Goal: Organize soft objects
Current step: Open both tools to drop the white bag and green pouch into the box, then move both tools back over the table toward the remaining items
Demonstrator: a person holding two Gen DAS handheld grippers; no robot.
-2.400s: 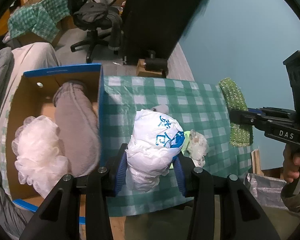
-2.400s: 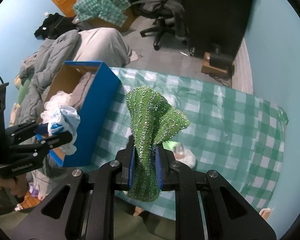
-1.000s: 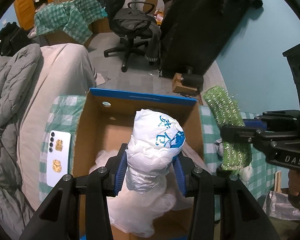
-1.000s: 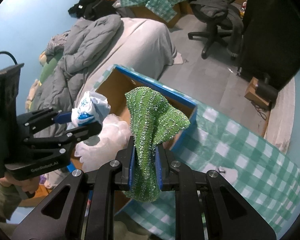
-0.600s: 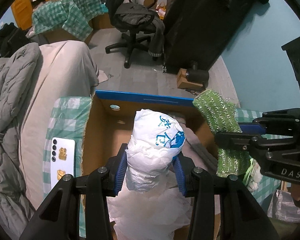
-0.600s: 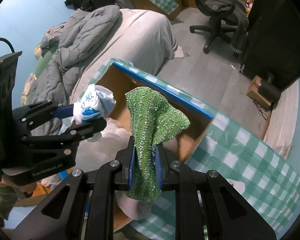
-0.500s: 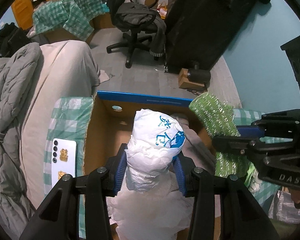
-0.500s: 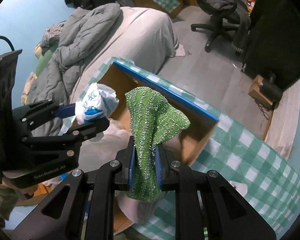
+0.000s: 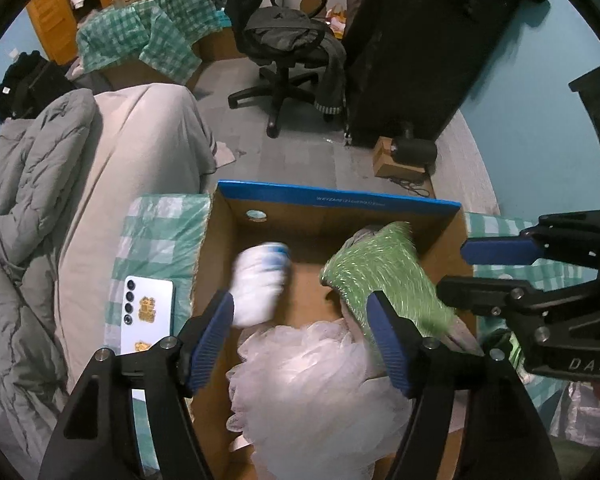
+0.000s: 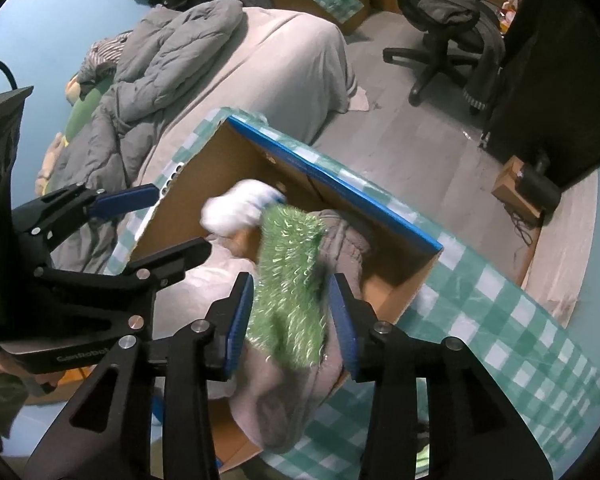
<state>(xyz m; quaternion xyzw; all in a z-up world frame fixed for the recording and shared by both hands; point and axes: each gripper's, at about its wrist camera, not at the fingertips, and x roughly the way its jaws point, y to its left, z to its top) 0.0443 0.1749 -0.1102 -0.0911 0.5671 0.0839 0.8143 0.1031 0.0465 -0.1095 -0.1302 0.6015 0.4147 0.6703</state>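
My left gripper (image 9: 298, 308) hangs over the blue-edged cardboard box (image 9: 340, 200), its jaws opening. The white plastic bag (image 9: 260, 284) is blurred and free of the pads, dropping into the box. My right gripper (image 10: 290, 292) is over the same box with its jaws opening too. The green fuzzy cloth (image 10: 292, 280) is blurred between the pads, which do not press on it, and it sinks onto a grey cloth (image 10: 348, 240). The left wrist view shows the green cloth (image 9: 384, 280) beside the right gripper (image 9: 454, 266). The right wrist view shows the bag (image 10: 240, 204) past the left gripper (image 10: 180, 220).
A white mesh puff (image 9: 312, 380) fills the near part of the box. A white phone (image 9: 148, 312) lies on the green checked tablecloth (image 10: 500, 312) left of the box. A bed with grey bedding (image 9: 40, 200) is at the left; an office chair (image 9: 284, 52) stands beyond.
Both grippers have opened. The white bag has left the left jaws and the green cloth has slipped down from the right jaws; both are falling into the box.
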